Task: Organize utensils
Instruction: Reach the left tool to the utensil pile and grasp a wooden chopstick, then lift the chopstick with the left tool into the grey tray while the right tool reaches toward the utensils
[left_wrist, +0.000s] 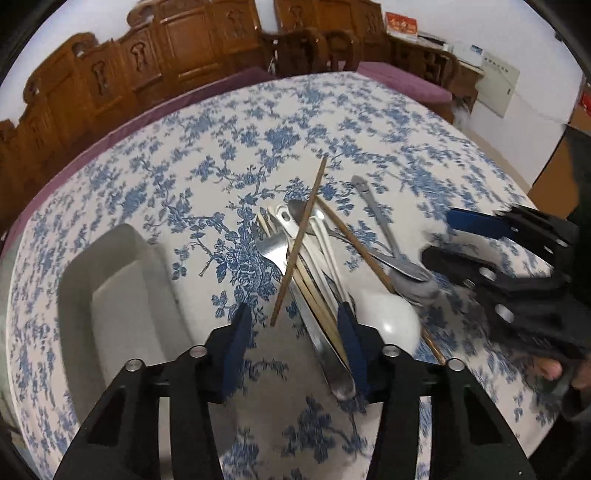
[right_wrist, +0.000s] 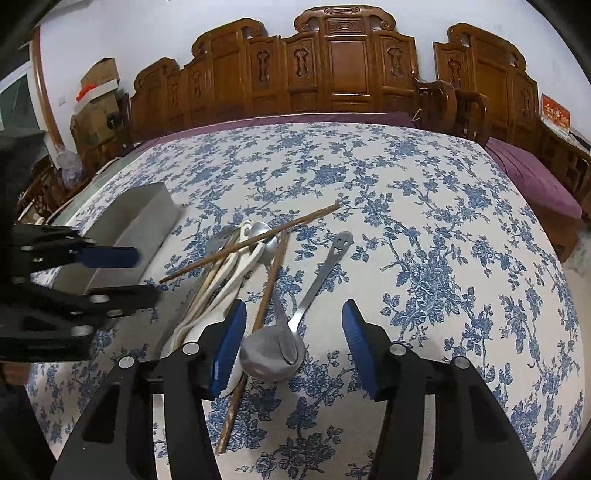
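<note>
While my left gripper straddles the chopsticks with jaws half open, gripping nothing, my right gripper brackets the steel spoon, jaws apart.

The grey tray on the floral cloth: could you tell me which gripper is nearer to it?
Left. The left gripper hangs just beside the grey tray, over the pile's near end. The right gripper is across the pile, over the spoon bowls.

Utensil count on the worktop

One fork, two metal spoons, at least two white spoons, several chopsticks in an overlapping pile; one tray at nine o'clock.
</note>
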